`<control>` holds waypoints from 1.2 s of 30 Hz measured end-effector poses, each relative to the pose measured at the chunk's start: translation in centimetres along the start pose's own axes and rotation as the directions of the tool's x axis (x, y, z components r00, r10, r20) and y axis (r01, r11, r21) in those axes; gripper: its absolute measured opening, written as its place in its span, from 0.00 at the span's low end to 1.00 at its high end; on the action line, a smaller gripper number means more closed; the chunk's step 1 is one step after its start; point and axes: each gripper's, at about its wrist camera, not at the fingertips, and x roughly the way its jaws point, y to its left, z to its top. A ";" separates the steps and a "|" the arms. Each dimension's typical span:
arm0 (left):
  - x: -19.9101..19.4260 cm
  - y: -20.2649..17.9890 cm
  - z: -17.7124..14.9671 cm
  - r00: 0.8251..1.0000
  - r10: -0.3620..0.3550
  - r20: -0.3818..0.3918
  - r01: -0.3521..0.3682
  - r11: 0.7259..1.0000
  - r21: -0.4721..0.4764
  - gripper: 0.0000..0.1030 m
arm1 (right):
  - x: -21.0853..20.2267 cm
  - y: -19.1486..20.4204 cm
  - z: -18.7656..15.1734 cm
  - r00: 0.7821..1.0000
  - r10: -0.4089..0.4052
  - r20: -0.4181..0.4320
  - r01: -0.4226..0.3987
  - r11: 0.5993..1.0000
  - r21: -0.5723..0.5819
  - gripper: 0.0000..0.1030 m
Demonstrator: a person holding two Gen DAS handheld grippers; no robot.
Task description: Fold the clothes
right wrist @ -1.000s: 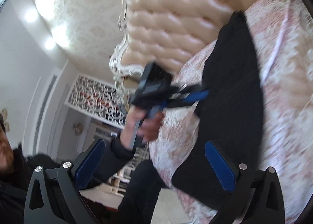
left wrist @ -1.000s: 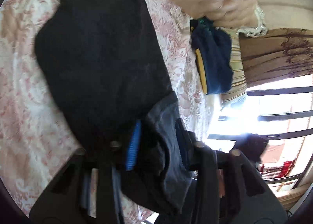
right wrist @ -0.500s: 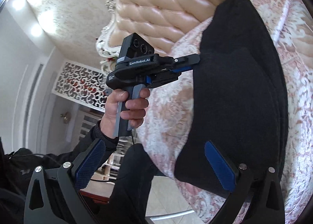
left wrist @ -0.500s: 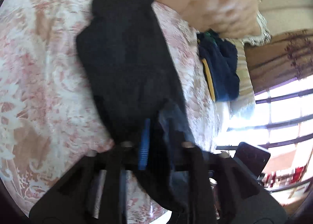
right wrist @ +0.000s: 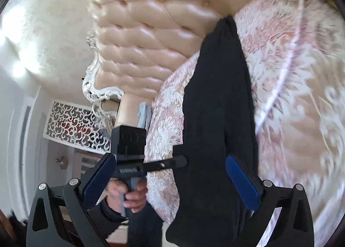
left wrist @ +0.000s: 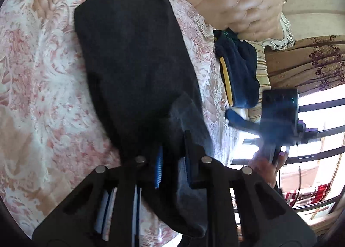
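The bedspread (left wrist: 43, 95), pink floral, is being used as the folding surface, and the black garment (left wrist: 133, 57) is being kept laid out long on it, running up toward the tufted headboard (left wrist: 237, 5), likely so its length stays flat for the next fold. The garment's near end is being pinched by the left gripper (left wrist: 172, 160): its jaws have just been closing and are now clamped on the cloth, with a grey flap of fabric being hung down between and past the blue pads (left wrist: 158, 169). That end is probably being held at the bed's edge so it can be lifted over. Further right, a pile of dark blue clothes (left wrist: 237, 74) with a yellow stripe is being left aside near the headboard, apart from the work. At the far right of the left wrist view the right gripper (right wrist: 170, 180) is being seen blurred against the window (left wrist: 319, 130), held by a hand (left wrist: 262, 165).

In the right wrist view the left gripper's fingers are being seen from the side, laid against the garment's edge. The right gripper's jaws are being held wide apart, nothing between the pads (right wrist: 241, 184), with the garment's lower corner just beyond them, seemingly lined up for a second grip.
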 end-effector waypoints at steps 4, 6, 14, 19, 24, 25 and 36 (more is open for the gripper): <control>0.5 -0.1 -0.4 1.000 0.010 0.002 -0.010 0.999 0.036 0.17 | 3.8 0.2 2.6 0.987 -0.070 -0.141 0.070 0.998 -0.010 1.00; 0.4 0.0 -0.4 1.000 0.008 0.002 -0.008 0.999 0.040 0.17 | 5.6 0.2 2.7 0.972 -0.102 -0.210 0.098 0.995 -0.031 1.00; 0.2 0.8 -0.2 0.999 -0.040 0.002 0.040 0.999 0.026 0.17 | 8.6 -0.2 1.8 0.895 -0.248 -0.371 0.226 0.969 -0.102 0.86; 0.2 1.1 -0.1 0.998 -0.061 0.009 0.060 0.998 0.015 0.17 | 8.2 -0.2 1.6 0.870 -0.287 -0.401 0.258 0.958 -0.126 0.27; 0.2 1.2 0.0 0.998 -0.062 0.007 0.062 0.998 0.014 0.17 | 9.1 -0.1 0.6 0.852 -0.291 -0.435 0.244 0.956 -0.161 0.15; 0.1 1.1 0.0 0.998 -0.063 0.009 0.063 0.998 0.015 0.17 | 9.1 0.0 0.6 0.853 -0.296 -0.429 0.246 0.954 -0.169 0.14; 1.0 -2.1 2.8 1.000 -0.020 0.020 0.018 0.994 0.112 0.17 | 1.8 0.7 0.4 0.947 -0.296 -0.126 0.283 0.953 -0.109 0.10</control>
